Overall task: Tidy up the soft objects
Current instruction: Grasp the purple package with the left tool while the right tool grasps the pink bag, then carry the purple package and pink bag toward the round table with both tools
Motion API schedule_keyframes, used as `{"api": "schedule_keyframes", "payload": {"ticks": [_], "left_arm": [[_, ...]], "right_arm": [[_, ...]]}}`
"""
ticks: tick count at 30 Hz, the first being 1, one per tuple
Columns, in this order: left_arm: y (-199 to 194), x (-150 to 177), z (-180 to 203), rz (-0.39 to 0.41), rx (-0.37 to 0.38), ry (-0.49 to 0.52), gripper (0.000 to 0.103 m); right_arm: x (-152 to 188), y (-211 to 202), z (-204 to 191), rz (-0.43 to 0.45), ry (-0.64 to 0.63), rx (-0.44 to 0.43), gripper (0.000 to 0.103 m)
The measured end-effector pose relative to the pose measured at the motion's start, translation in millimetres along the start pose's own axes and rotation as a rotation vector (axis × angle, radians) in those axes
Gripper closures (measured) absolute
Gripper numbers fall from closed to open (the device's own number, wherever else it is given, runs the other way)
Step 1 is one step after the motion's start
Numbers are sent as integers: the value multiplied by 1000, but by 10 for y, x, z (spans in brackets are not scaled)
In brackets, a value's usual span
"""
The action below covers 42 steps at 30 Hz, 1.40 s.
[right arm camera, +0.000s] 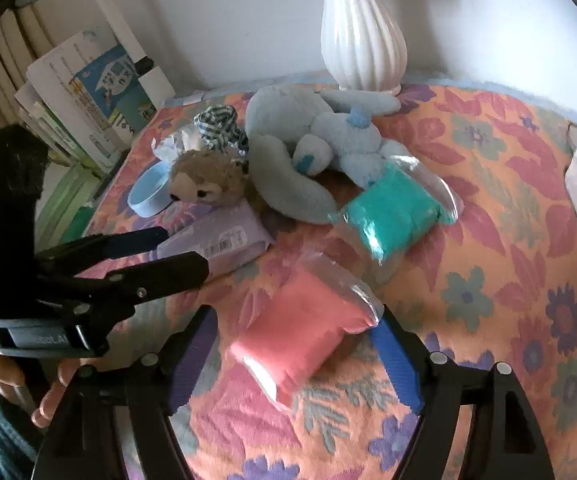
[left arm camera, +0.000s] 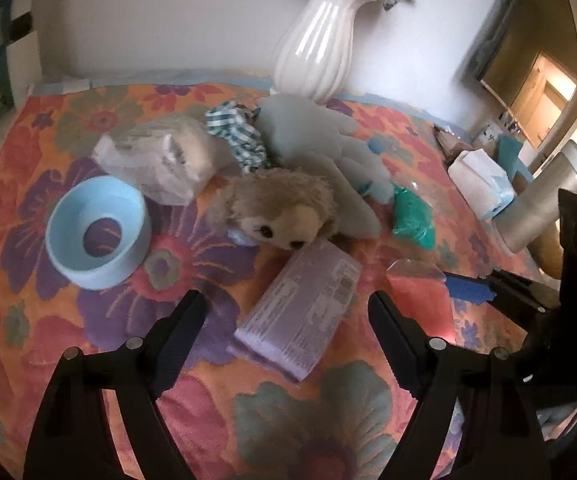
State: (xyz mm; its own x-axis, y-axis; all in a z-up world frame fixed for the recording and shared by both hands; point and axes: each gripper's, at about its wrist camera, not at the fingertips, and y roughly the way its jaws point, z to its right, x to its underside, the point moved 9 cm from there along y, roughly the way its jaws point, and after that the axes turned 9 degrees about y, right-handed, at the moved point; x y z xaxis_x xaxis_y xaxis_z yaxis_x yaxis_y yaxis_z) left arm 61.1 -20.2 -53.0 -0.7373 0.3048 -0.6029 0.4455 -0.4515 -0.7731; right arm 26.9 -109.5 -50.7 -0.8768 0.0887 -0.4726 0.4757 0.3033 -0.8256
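Pink pouch [right arm camera: 304, 332] between spread right claw [right arm camera: 296, 344] | cloth [right arm camera: 508, 240] beyond bare

a home, floral cloth [right arm camera: 488, 208], white vase [left arm camera: 316, 40], plush toys [right arm camera: 300, 140]

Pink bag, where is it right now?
Right wrist view: pink bag lies on the floral cloth between the open right tool fingers, near the teal bag.
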Motion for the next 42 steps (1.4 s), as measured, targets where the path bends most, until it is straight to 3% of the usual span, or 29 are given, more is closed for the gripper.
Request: {"api": "schedule_keyframes", "payload": {"ticks": [2, 4, 6, 7, 9, 14, 20, 22, 24, 26, 28, 31, 32, 34, 37, 39, 42], "left_arm": [[61, -37, 78, -11, -1, 21, 22], [119, -60, 171, -23, -24, 63, 22], [148, -45, 253, -31, -44, 100, 22], [152, -24, 315, -29, -59, 134, 27], [135, 5, 371, -29, -102, 179, 66], [42, 107, 439, -20, -94, 147, 68], [-66, 355, 700, -32, -64, 137, 67], [-54, 393, 731, -34, -91, 143, 63], [-45, 387, 766, -27, -104, 153, 53], [-16, 367, 769, -20, -117, 138, 50], [17, 355, 778, -12, -147, 143, 50], [58, 362, 828, -9, -199, 188, 50], [51, 369, 837, -6, -202, 196, 55], [47, 366, 854, 2, -206, 213, 64], [38, 364, 875, 9, -230, 228, 67], [22, 356, 889, 13, -256, 240, 67], [-13, 339, 969, 26, -223, 220, 67]], "right_arm": [[6, 38, -21, 15, -44, 48, 27], [35, 51, -38, 32, -111, 123, 38], [80, 9, -45, 55, -178, 168, 57], [103, -20, -35, 55, -186, 161, 62], [156, -97, 65, 54, -187, 161, 64], [310, -334, 326, 47, -167, 106, 64], [471, -591, 636, 57, -171, 122, 64], [495, -587, 741, 22, -127, 92, 59], [485, -598, 783, 20, -65, 39, 40], [460, -597, 778, 19, -4, -19, 31], [431, -555, 766, 28, 36, -15, 30], [403, -507, 714, 60, 41, 55, 30], [412, -488, 690, 73, 25, 91, 30], [432, -485, 670, 87, -12, 161, 37], [436, -514, 690, 114, -28, 213, 62], [467, -558, 714, 119, -25, 208, 64], [513, -630, 786, 121, -3, 188, 65]]}}
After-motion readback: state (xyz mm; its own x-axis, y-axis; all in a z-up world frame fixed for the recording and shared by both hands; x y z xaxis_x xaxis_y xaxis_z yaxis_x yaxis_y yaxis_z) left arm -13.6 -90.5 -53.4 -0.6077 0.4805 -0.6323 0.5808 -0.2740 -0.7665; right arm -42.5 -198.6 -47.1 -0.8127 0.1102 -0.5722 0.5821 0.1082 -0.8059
